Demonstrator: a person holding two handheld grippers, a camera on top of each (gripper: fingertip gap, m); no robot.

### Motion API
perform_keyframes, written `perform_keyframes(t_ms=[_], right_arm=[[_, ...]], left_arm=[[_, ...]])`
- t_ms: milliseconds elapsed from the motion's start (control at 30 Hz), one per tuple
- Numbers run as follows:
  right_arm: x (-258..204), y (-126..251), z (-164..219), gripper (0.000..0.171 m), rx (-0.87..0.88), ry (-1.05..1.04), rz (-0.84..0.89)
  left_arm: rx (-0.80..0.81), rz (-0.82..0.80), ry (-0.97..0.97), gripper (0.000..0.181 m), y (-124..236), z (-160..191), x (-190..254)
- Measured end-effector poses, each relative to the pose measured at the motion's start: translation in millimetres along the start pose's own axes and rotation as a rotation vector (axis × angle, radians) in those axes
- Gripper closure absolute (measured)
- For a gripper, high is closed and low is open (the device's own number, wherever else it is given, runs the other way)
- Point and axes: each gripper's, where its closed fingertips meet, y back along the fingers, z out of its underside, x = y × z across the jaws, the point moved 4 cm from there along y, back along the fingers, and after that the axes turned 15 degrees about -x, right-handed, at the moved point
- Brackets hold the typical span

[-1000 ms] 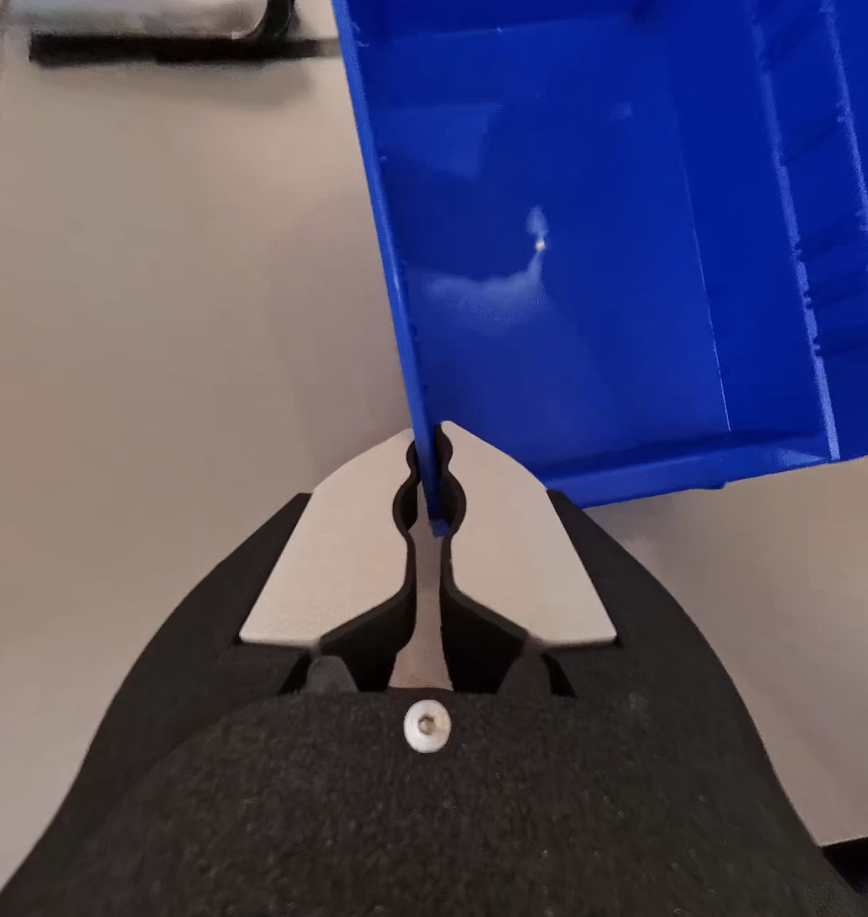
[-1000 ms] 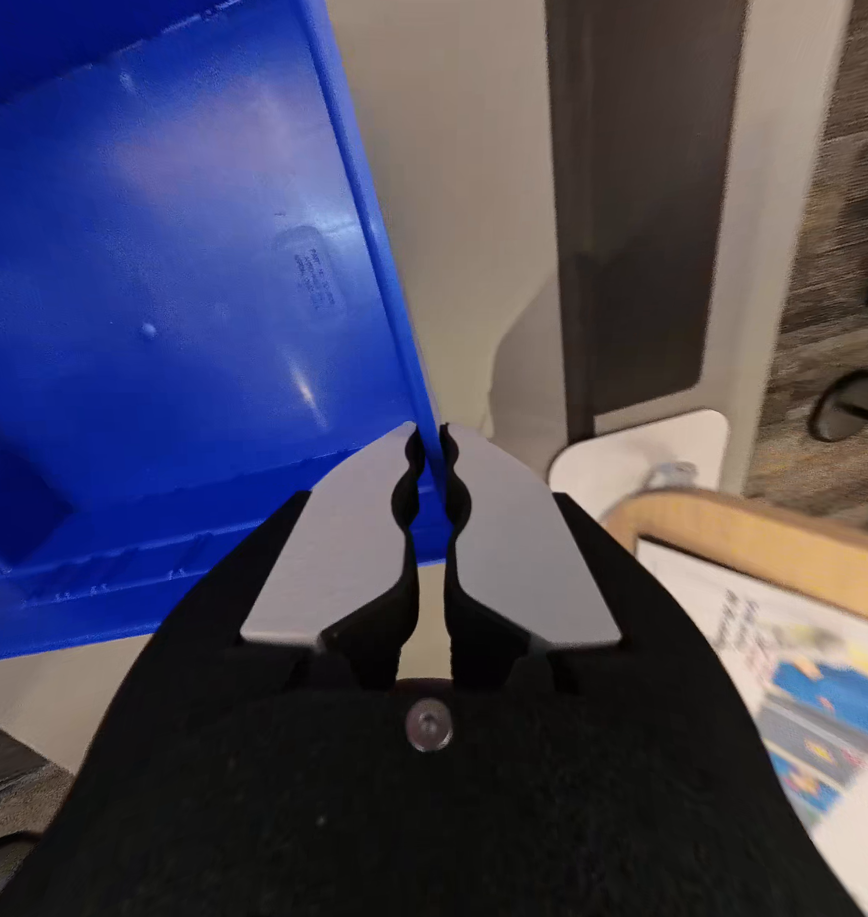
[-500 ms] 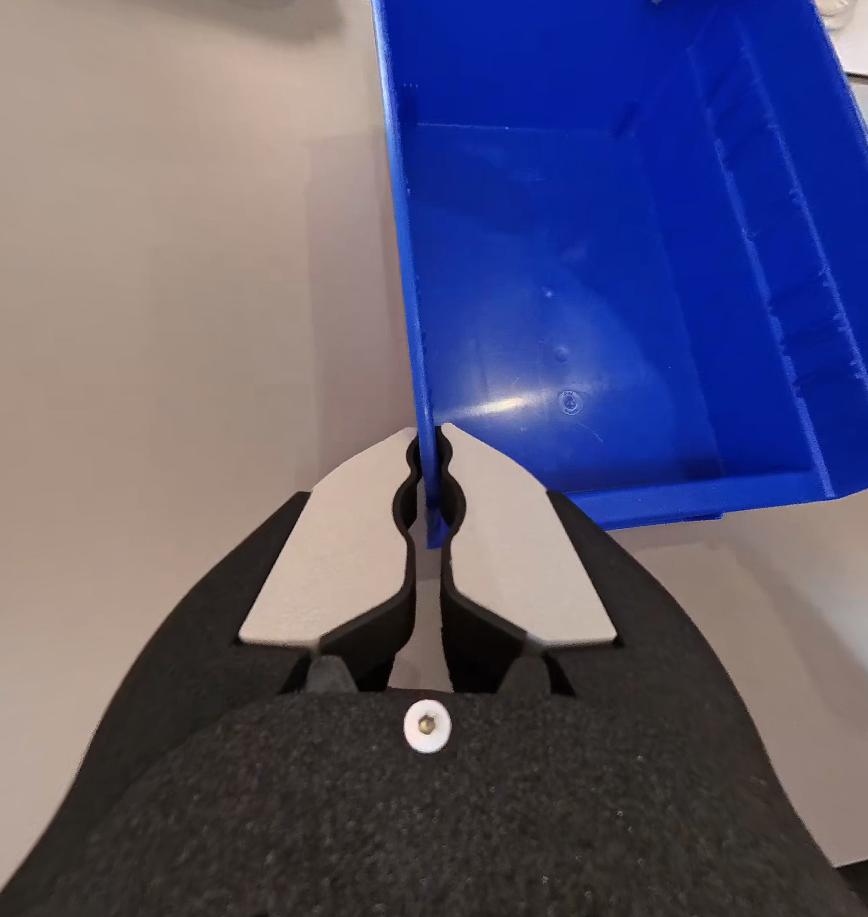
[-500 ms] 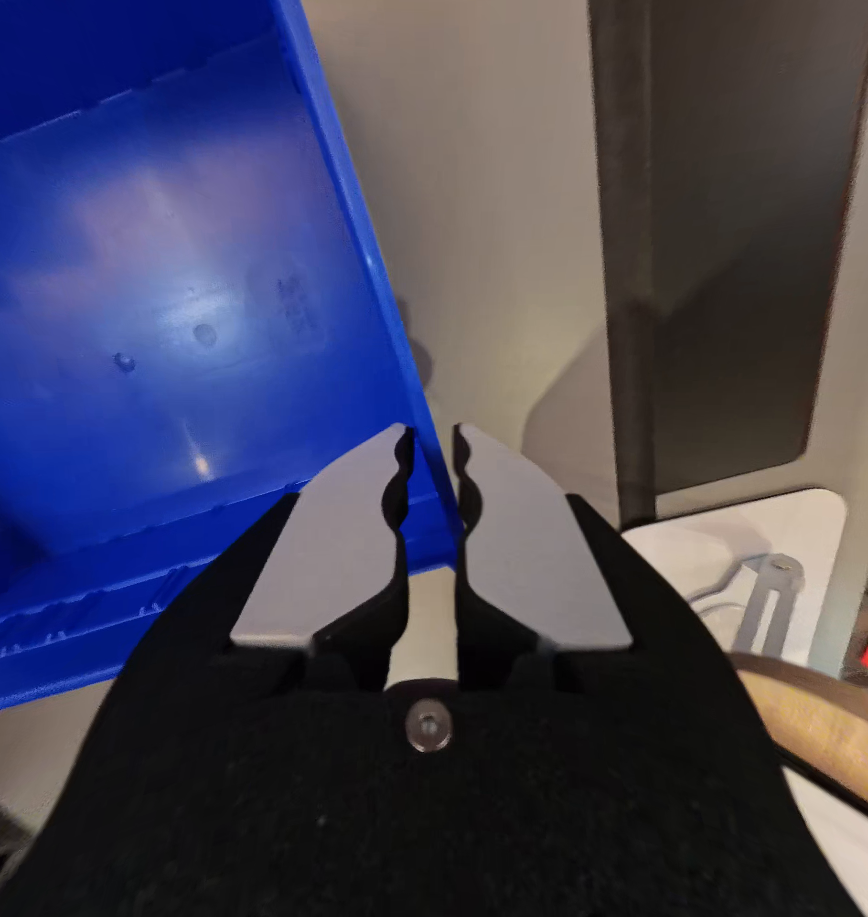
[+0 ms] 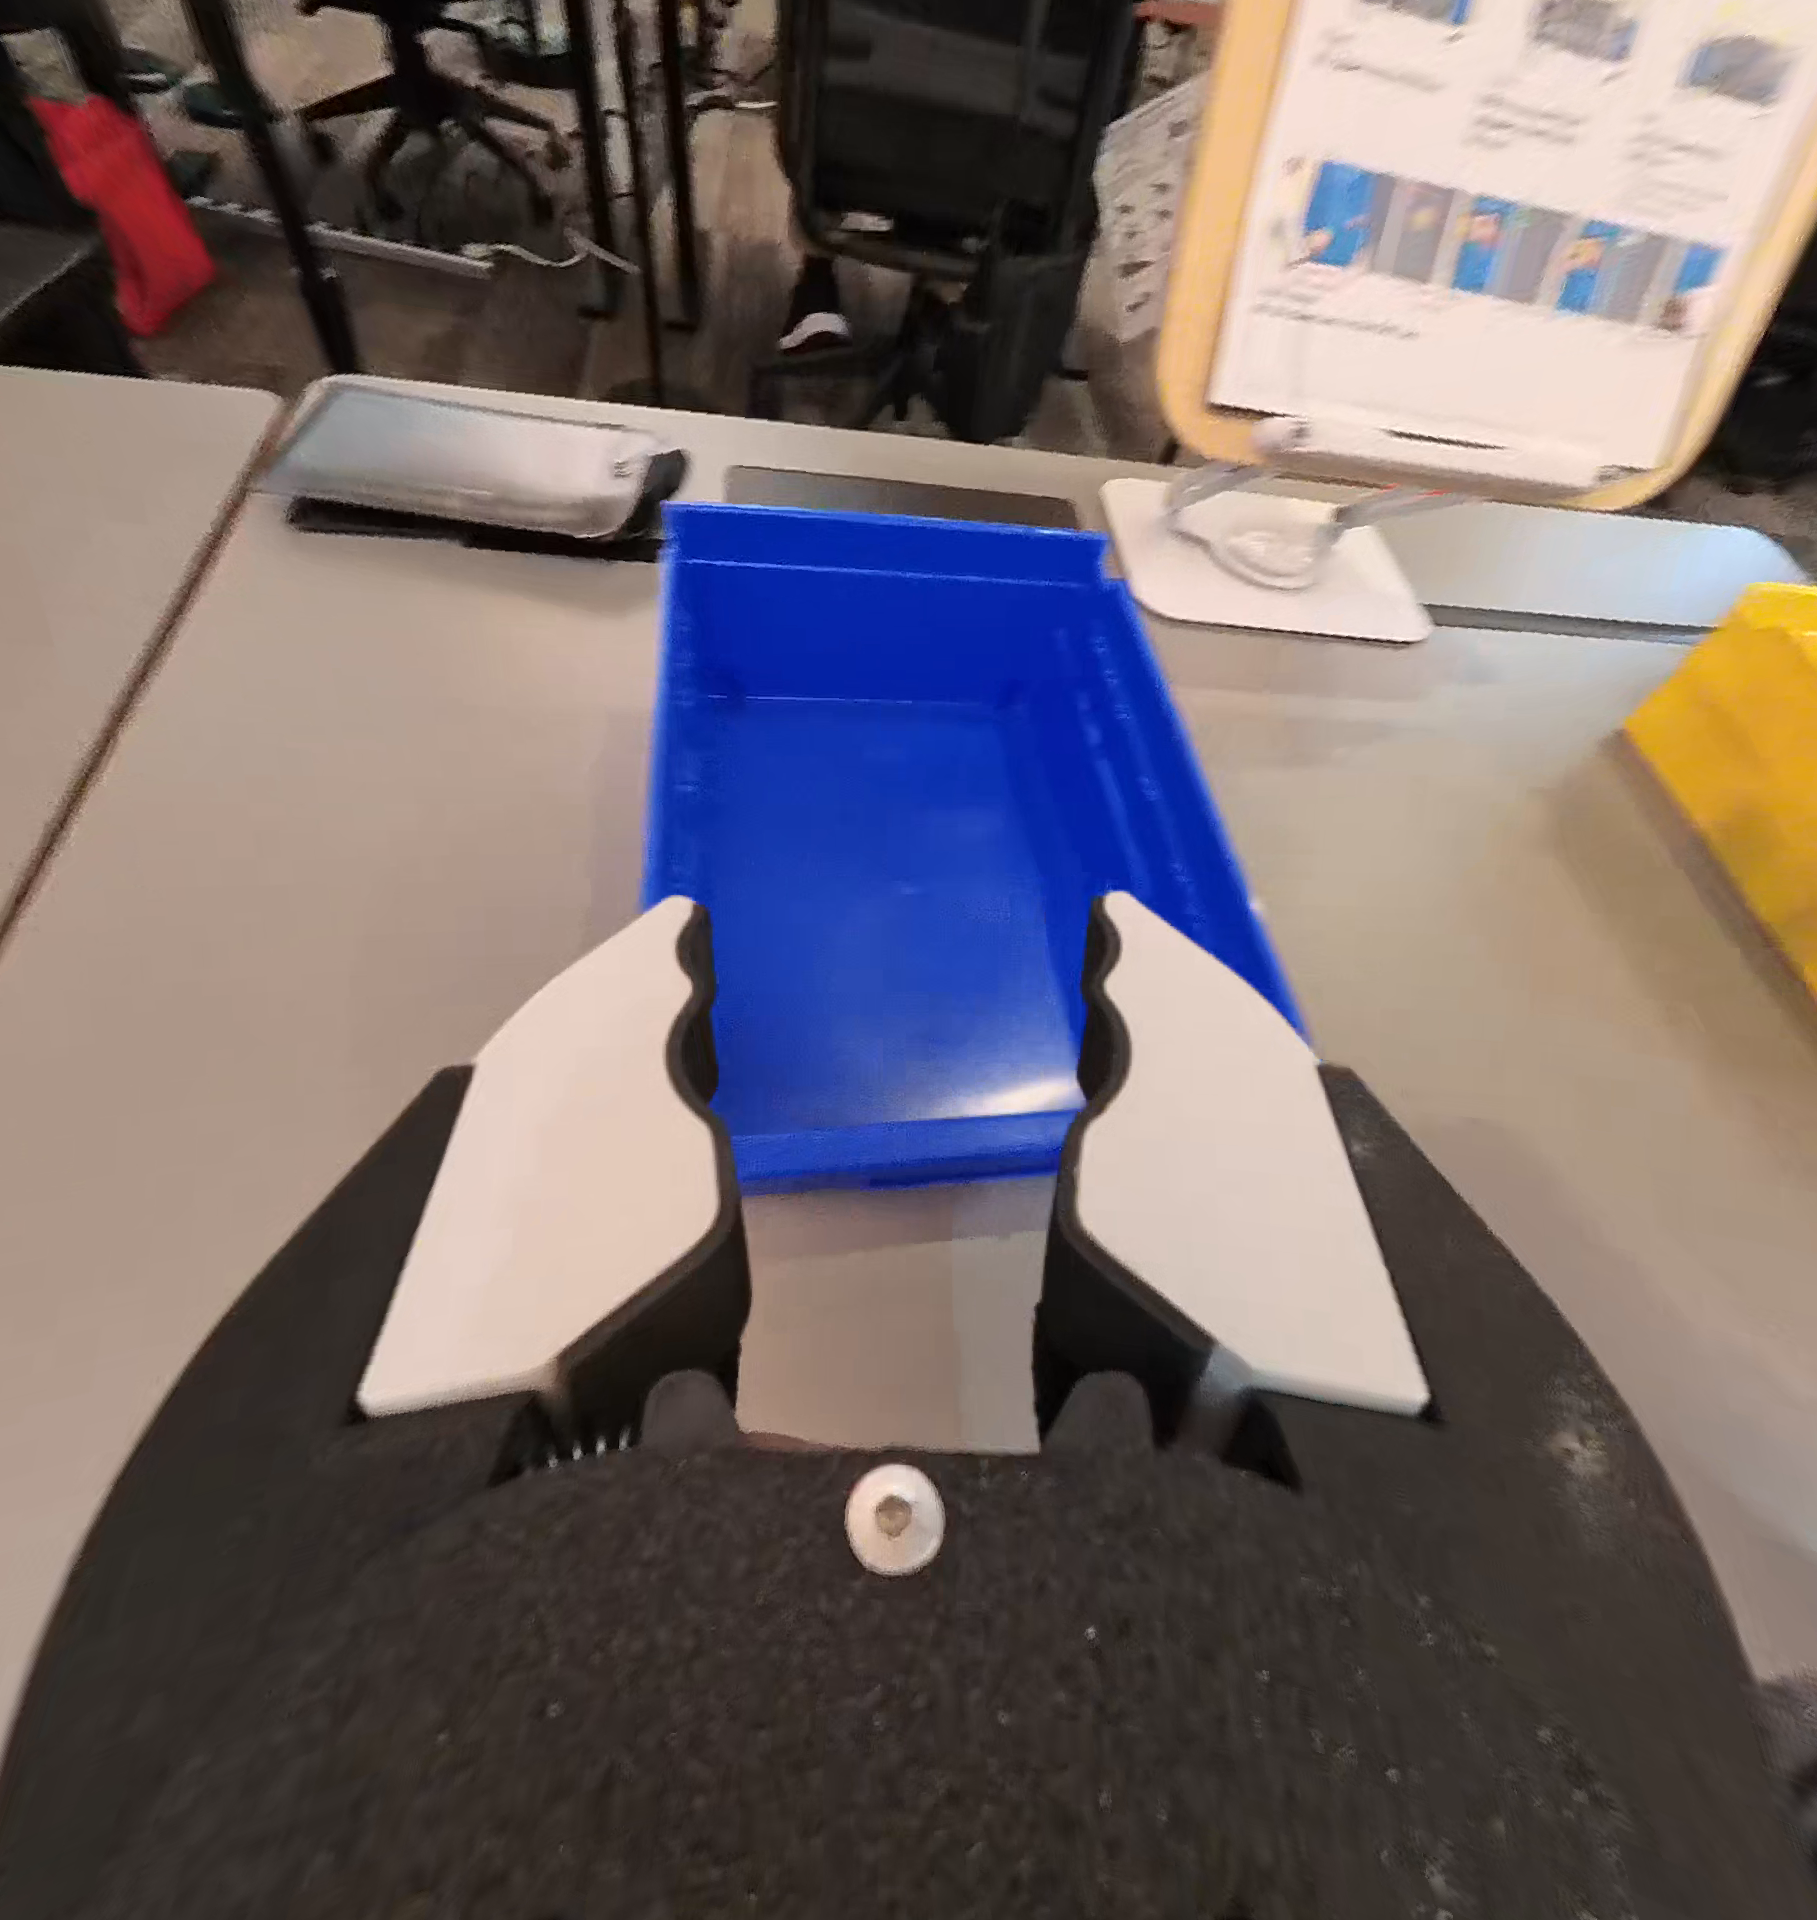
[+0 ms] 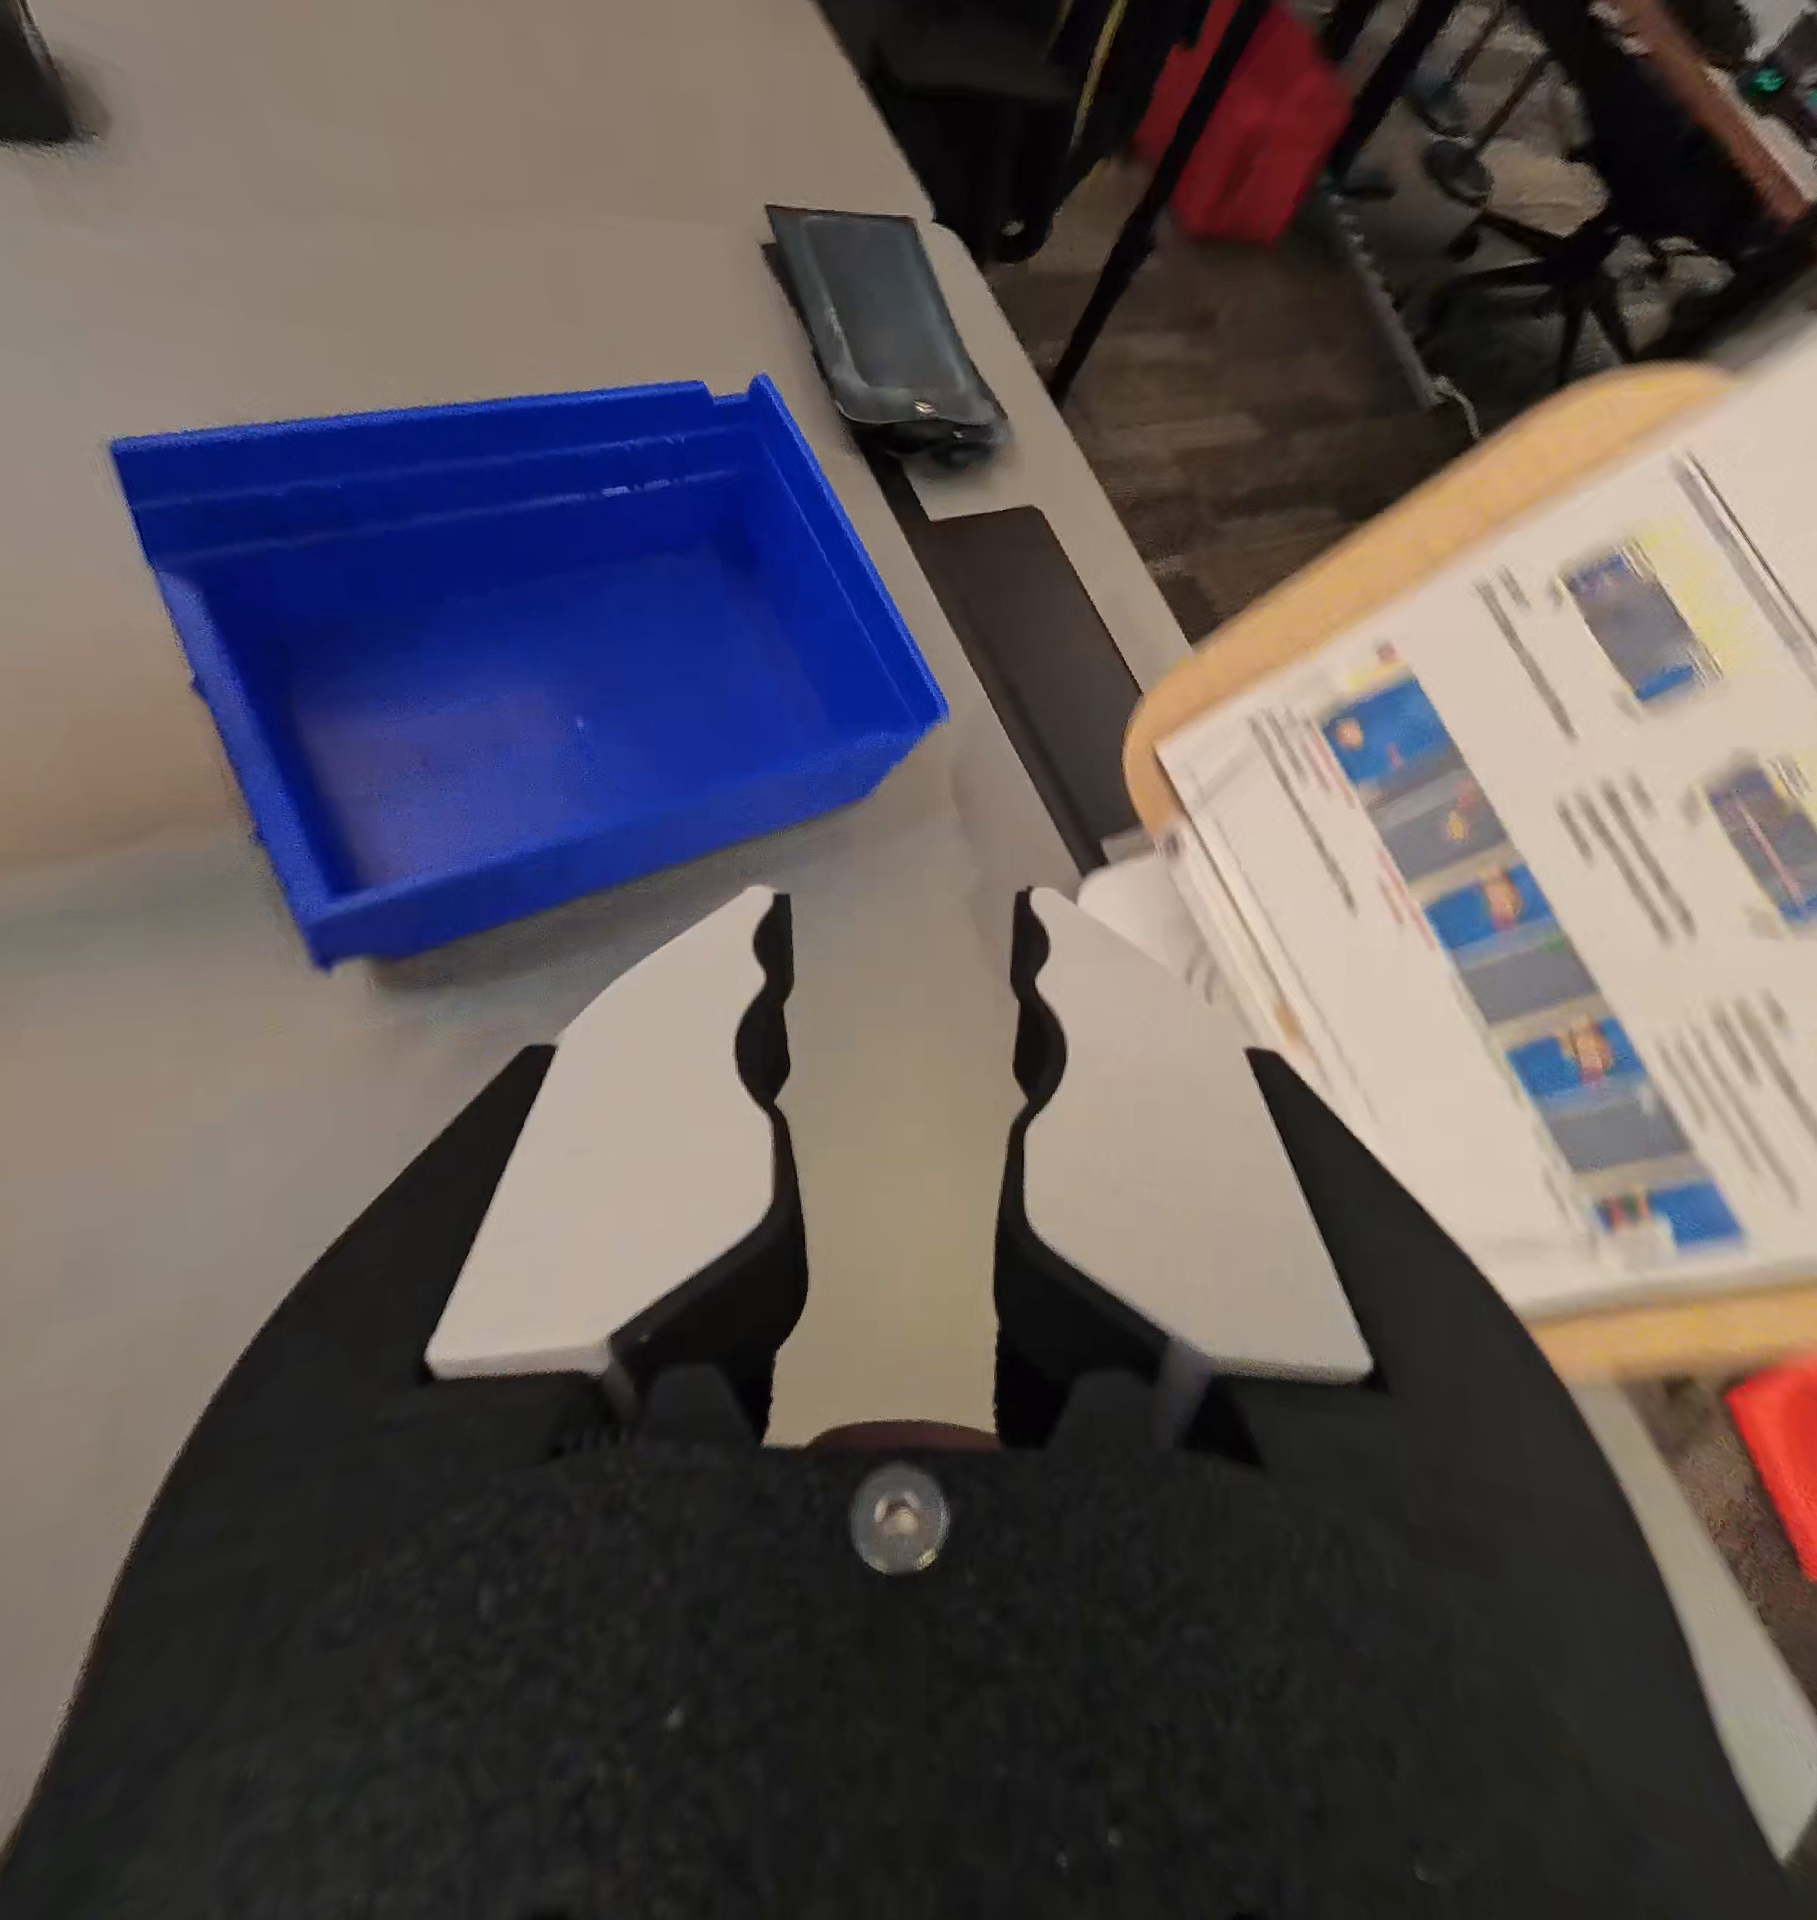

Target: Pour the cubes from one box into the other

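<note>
The blue box (image 5: 883, 831) stands upright on the grey table (image 5: 364, 779) with nothing inside it. It also shows in the right wrist view (image 6: 530, 665), at the upper left. My left gripper (image 5: 896, 914) is open wide and hovers in front of the box's near end, touching nothing. My right gripper (image 6: 899, 904) is open and holds nothing; it is above the bare table to the right of the blue box. A yellow box (image 5: 1777, 790) sits at the right edge of the left wrist view; its inside is hidden.
A wooden-framed board with printed sheets (image 5: 1486, 229) stands on a white base (image 5: 1268, 561) at the back right; it is close to my right gripper (image 6: 1506, 831). A grey pouch (image 5: 468, 483) lies at the table's far edge. Office chairs stand beyond.
Both grippers let go of the blue box's side walls, opened and drew back. The box, tilted and held up before, now rests flat on the table.
</note>
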Motion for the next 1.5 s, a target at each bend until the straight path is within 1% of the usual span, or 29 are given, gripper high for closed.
perform_keyframes(t_ms=[100, 167, 233, 300, 367, 467, 533, 567, 600, 667, 733, 800, 900, 1067, 1233, 1333, 1500], right_arm=[[6.9, 54.8, 80.6, 0.13, 0.037, -0.14, 0.078], [14.6, 77.8, 143.1, 0.128, 0.032, -0.272, 0.142], [16.2, 91.2, 209.1, 0.125, 0.011, -0.392, 0.196], [9.5, 99.3, 274.1, 0.122, 0.005, -0.526, 0.239], [-5.2, 102.7, 333.6, 0.122, 0.036, -0.677, 0.277], [-32.7, 102.9, 413.6, 0.12, 0.076, -0.855, 0.411], [-59.9, 101.7, 453.3, 0.121, 0.134, -0.941, 0.486], [-73.2, 99.1, 468.0, 0.126, 0.168, -0.956, 0.512], [-80.3, 96.9, 479.3, 0.126, 0.176, -0.976, 0.534], [-88.8, 94.0, 490.1, 0.12, 0.136, -1.011, 0.496], [-88.3, 98.1, 491.8, 0.119, 0.155, -0.991, 0.539], [-84.7, 101.1, 488.6, 0.116, 0.161, -0.968, 0.565], [-84.8, 102.4, 483.5, 0.116, 0.177, -0.96, 0.572], [-85.6, 97.1, 474.8, 0.117, 0.194, -0.968, 0.524], [-84.4, 96.8, 466.8, 0.117, 0.158, -0.905, 0.571], [-83.9, 94.0, 464.9, 0.117, 0.105, -0.855, 0.61], [-84.7, 88.1, 462.3, 0.117, 0.111, -0.861, 0.576]], left_arm=[[0.008, 0.047, -0.033, 0.111, 2.1, 15.6, 28.2], [-0.004, 0.049, -0.042, 0.111, -0.7, 33.3, 39.8], [-0.015, 0.04, -0.043, 0.111, -3.7, 54.8, 46.3], [-0.015, 0.014, -0.033, 0.111, -6.1, 77.7, 48.1], [-0.012, 0.027, -0.02, 0.112, -9.1, 101.5, 53.2], [0.022, 0.001, -0.016, 0.112, -14.5, 133.9, 54.3], [0.078, -0.036, -0.031, 0.114, -17.5, 149.5, 51.4], [0.098, -0.056, -0.047, 0.117, -19.4, 154.5, 50.0], [0.098, -0.071, -0.069, 0.12, -21.9, 156.3, 49.4], [0.106, -0.107, -0.103, 0.117, -25.4, 152.0, 47.4], [0.144, -0.111, -0.102, 0.117, -26.9, 146.5, 47.7], [0.133, -0.09, -0.084, 0.116, -30.7, 146.4, 50.6], [0.096, -0.098, -0.103, 0.116, -36.7, 152.2, 53.9], [0.13, -0.145, -0.167, 0.116, -29.5, 152.2, 56.1], [0.127, -0.145, -0.139, 0.116, -24.8, 155.7, 50.3], [0.114, -0.149, -0.131, 0.116, -25.0, 158.0, 47.2], [0.102, -0.152, -0.13, 0.115, -25.5, 159.9, 46.2]])
